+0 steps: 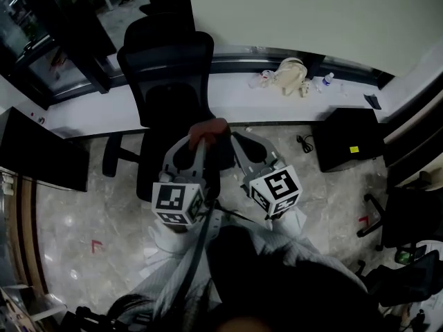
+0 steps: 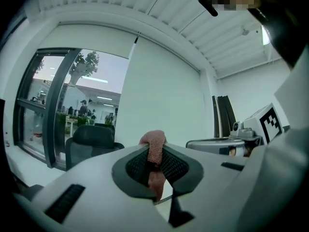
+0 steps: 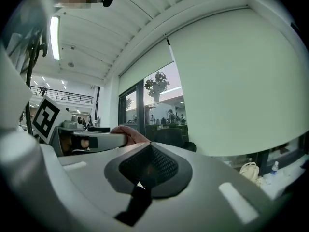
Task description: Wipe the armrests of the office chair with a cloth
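The black office chair [image 1: 166, 75] stands in front of me, its back to the white window ledge; one armrest [image 1: 111, 155] shows at its left. My left gripper [image 1: 201, 144] is held above the seat and is shut on a reddish-brown cloth [image 1: 210, 131]. In the left gripper view the cloth [image 2: 155, 149] hangs pinched between the dark pads of the left gripper [image 2: 155, 159]. My right gripper [image 1: 240, 145] is close beside it, shut with nothing in it. In the right gripper view, the right gripper [image 3: 148, 166] has its pads together, and the cloth [image 3: 131, 133] shows to its left.
A white ledge [image 1: 228, 99] runs under the window, with a cream bag [image 1: 289, 75] and a small bottle [image 1: 327, 79] on it. A black case [image 1: 346, 138] lies on the marble floor at right. A dark monitor [image 1: 41, 159] is at left; another chair [image 1: 408, 220] at far right.
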Motion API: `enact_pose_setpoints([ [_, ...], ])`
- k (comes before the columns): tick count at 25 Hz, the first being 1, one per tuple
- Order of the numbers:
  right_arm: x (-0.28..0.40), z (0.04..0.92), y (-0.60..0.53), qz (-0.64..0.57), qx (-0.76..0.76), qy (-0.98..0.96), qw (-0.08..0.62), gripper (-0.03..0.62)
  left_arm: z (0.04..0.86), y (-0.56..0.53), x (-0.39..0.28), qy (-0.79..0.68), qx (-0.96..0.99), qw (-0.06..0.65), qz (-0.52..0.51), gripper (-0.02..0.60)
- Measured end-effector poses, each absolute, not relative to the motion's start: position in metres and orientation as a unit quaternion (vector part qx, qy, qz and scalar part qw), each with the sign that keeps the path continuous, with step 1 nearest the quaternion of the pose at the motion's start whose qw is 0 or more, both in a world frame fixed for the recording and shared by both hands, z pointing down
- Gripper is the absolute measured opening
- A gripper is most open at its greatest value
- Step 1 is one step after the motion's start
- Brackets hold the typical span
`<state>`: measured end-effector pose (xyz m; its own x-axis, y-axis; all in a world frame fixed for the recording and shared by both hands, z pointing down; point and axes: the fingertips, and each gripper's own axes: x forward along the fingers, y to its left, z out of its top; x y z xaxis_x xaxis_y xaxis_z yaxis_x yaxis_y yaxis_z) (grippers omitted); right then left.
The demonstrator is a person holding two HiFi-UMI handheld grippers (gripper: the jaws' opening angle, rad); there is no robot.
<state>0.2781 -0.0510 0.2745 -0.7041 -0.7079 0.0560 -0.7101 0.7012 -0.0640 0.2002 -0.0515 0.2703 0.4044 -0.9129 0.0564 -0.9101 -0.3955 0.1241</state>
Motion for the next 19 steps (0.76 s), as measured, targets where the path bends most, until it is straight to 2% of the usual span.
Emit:
enact_pose_setpoints([
  [19,0.2779,0.272,-0.0548,0.035,0.385,-0.922,0.01,0.0,0.2669,-0.0582,0.2005,-0.549,0.834,0.054,-0.006,0.025],
])
